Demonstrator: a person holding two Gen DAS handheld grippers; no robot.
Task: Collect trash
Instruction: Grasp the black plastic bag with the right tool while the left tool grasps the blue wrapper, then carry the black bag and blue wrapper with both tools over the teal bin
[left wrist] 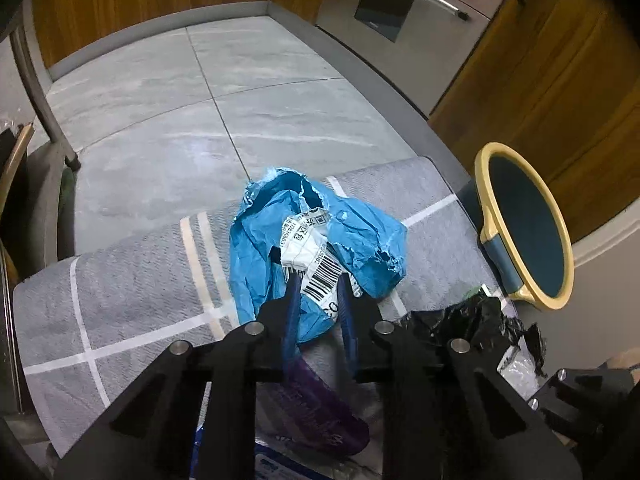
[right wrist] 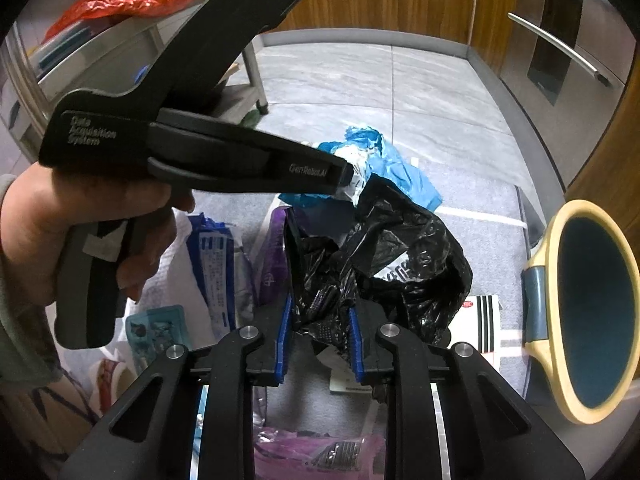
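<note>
Between our left tool's (left wrist: 318, 280) blue pads sits the white label of the blue mailer (left wrist: 316, 240), clamped at its near edge; the mailer lies crumpled on the grey mat (left wrist: 132, 280) on the floor. Our right tool (right wrist: 320, 316) is likewise closed on a fold of the black bag (right wrist: 400, 248), which lies just right of the mailer, its bulk ahead of the pads. To lift well, we should keep both grips firm and raise slowly, since thin film and a label can slip or tear, then carry each piece over the bin (right wrist: 592, 312), which stands open at the mat's right edge, near the bag. Neither tool is wide apart: each is pinched down on its piece. More wrappers, a purple packet (left wrist: 316, 408) among them, lie on the mat beneath us, not yet gathered.
</note>
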